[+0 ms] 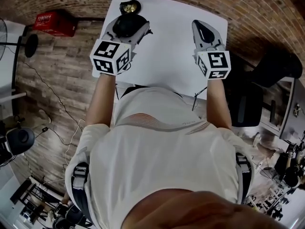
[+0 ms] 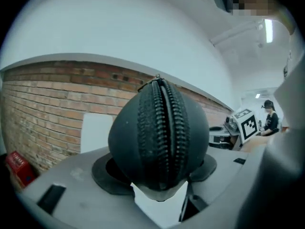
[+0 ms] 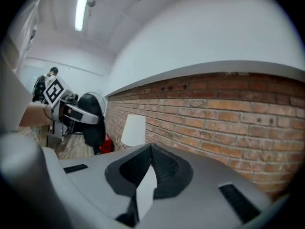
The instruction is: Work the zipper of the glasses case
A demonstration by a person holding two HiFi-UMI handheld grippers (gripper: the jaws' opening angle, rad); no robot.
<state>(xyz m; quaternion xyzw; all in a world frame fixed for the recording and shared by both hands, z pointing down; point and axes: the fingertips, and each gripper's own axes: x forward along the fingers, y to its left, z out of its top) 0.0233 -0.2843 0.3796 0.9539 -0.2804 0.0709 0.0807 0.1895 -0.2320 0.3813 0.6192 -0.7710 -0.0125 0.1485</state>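
Glasses case (image 2: 138, 142) stands upright, zipper (image 2: 167, 128) facing left gripper (image 2: 158, 173).

A small dark-and-gold object (image 1: 129, 6) beyond the left tool (image 1: 128, 23) is too small to identify.

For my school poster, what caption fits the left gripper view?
Left tongs clamp a black zippered glasses case in front of a brick wall.

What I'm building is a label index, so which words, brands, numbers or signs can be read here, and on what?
Red box on the floor: white print, too small to read.
Left white marker cube, right white marker cube: black square patterns, no letters.
Black zippered glasses case: no print.
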